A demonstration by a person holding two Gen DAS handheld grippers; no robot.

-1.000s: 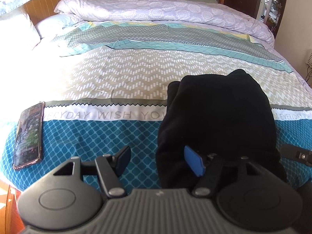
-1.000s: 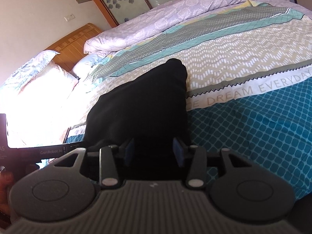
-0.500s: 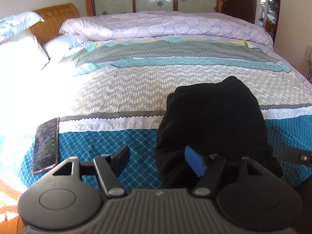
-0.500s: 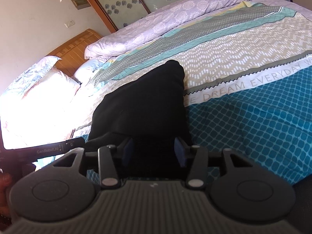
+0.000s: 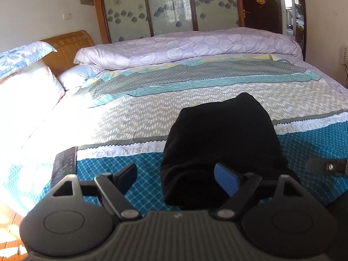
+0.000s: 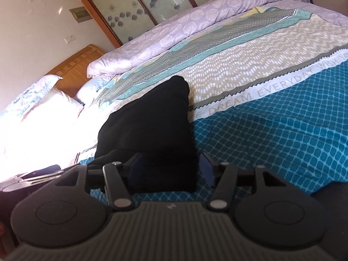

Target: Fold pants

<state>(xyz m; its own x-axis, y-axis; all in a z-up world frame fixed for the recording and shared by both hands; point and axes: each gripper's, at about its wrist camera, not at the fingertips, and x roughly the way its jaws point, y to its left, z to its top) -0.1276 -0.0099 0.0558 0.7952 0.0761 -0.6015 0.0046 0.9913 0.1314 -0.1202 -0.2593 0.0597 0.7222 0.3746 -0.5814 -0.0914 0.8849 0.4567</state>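
The black pants point(image 5: 221, 143) lie folded in a compact bundle on the patterned bedspread point(image 5: 130, 117), near its front edge. They also show in the right wrist view point(image 6: 150, 130). My left gripper point(image 5: 177, 177) is open and empty, raised just in front of the bundle's near left corner, not touching it. My right gripper point(image 6: 170, 169) is open, its jaws standing on either side of the bundle's near end without pressing it. The tip of the right gripper point(image 5: 328, 166) shows at the right edge of the left wrist view.
A phone point(image 5: 64, 166) lies on the bedspread at the left near the front edge. A rolled lilac duvet point(image 5: 187, 45) lies across the far side. Pillows point(image 5: 28, 82) and a wooden headboard point(image 5: 69, 41) are at the left. The wooden floor point(image 5: 8, 217) shows below the bed.
Both grippers have lifted and drawn back from the bundle, so more of the room shows. The right gripper's jaws have opened wider. The pants have not moved.
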